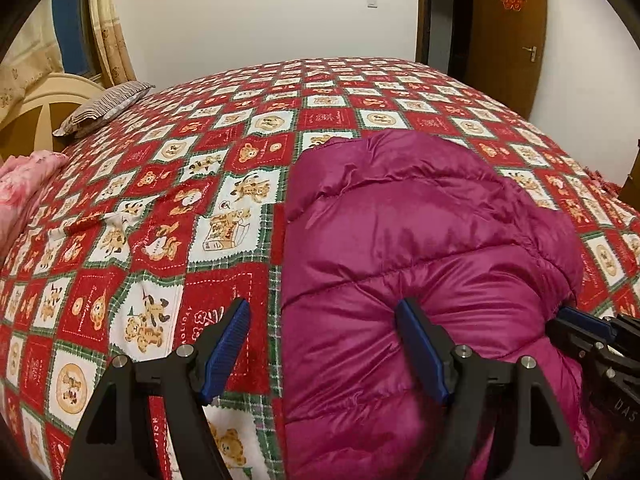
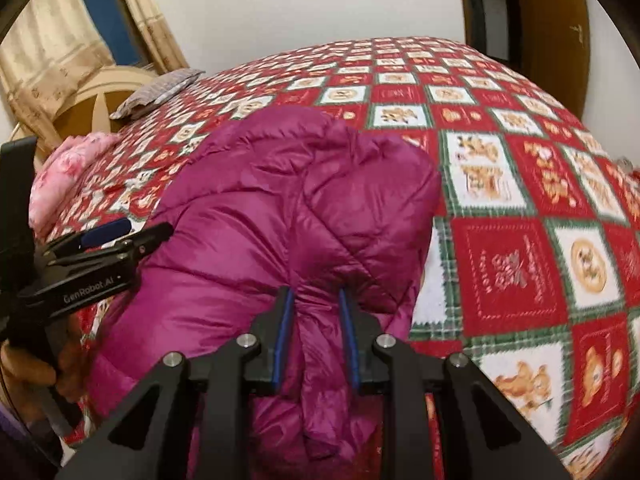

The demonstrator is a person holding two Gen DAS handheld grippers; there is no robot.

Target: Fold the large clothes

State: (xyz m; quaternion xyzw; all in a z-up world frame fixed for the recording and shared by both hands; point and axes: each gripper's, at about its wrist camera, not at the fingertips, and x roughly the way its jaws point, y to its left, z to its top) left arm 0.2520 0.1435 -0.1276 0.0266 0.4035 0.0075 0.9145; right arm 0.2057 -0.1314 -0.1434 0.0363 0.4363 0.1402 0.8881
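We take the jacket (image 1: 420, 240) as our landmark: a magenta quilted down jacket, lying bunched and partly folded on the bedspread (image 1: 168, 208), a red, white and green patchwork printed with teddy bears that covers the whole bed. Our left gripper (image 1: 322, 320) hangs over the jacket's left edge with its jaws spread wide; one blue pad (image 1: 224, 354) is above bare bedspread just beside the jacket and the other is above the puffy fabric, and nothing is pinched between them. Our right gripper (image 2: 316, 300) is at the near edge of the jacket, jaws narrow, with a ridge of magenta fabric standing up between the two blue pads; the pads lie against that fold on both sides, so we read it as grasping the jacket, though loosely. From the right wrist view the left gripper shows at the jacket's left side, with a hand (image 2: 44, 364) wrapped round its handle. Beyond the jacket to the left, at the head of the bed, lie a striped pillow (image 1: 106, 108) and, nearer us, a pink flowered cushion (image 1: 24, 184), both well apart from the jacket. Behind them stand a cream headboard (image 1: 44, 100) and beige curtains (image 1: 112, 28). Beyond the jacket to the right is a wooden door (image 1: 508, 36).
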